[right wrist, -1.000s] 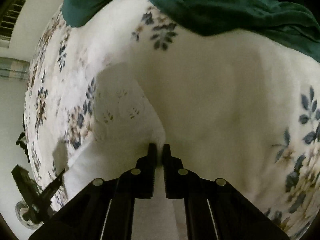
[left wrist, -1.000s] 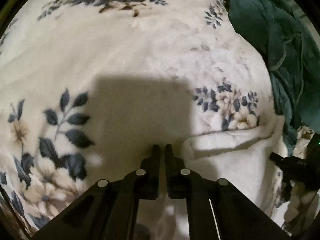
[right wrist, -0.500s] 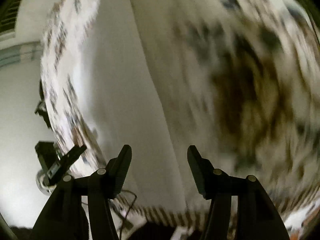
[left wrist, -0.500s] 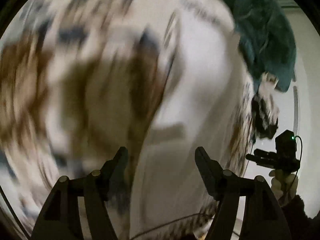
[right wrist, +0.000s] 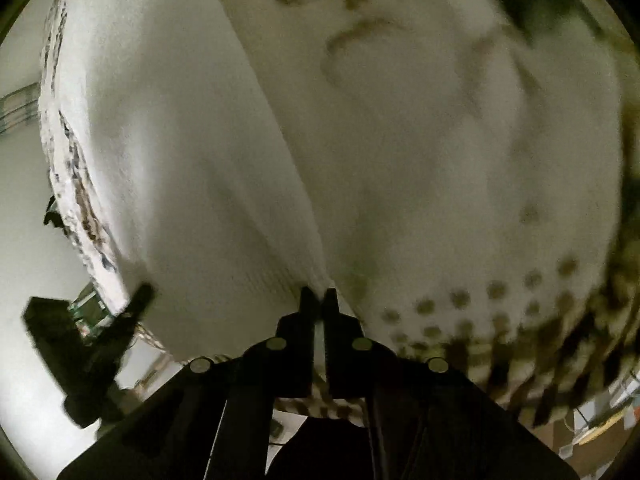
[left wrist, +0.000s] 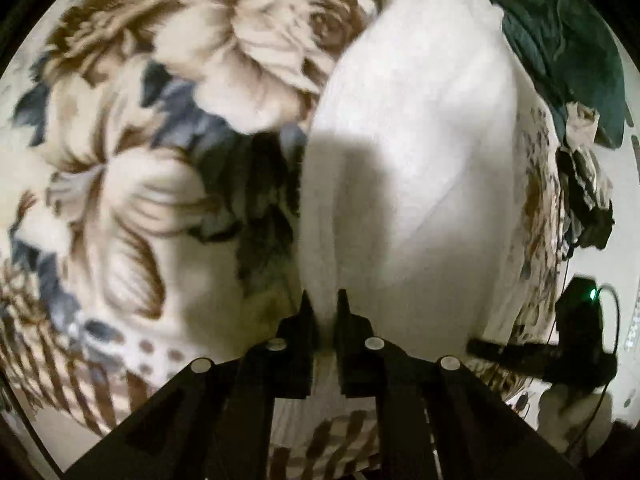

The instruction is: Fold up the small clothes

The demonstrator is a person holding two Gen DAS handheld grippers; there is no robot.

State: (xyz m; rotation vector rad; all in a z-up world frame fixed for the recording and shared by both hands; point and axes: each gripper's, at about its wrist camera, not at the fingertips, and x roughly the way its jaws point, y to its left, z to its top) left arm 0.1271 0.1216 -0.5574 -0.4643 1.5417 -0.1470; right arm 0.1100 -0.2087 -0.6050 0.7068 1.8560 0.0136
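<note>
A small white garment (left wrist: 416, 152) lies flat on a floral blanket (left wrist: 132, 168), stretching away from me. My left gripper (left wrist: 324, 308) is shut on its near left corner. In the right wrist view the same white garment (right wrist: 180, 160) fills the left half, and my right gripper (right wrist: 319, 300) is shut on its near right corner. Each gripper shows at the edge of the other's view: the right gripper (left wrist: 560, 356) low on the right, the left gripper (right wrist: 92, 340) low on the left.
A dark green cloth (left wrist: 560, 40) lies bunched at the far right of the blanket. The blanket's striped and dotted border (right wrist: 500, 320) runs along the near edge. A patterned fabric heap (left wrist: 588, 184) hangs off the right side.
Both grippers let go of the garment's far edge, opened, pulled back to the near edge of the bed and shut again on the garment's near corners.
</note>
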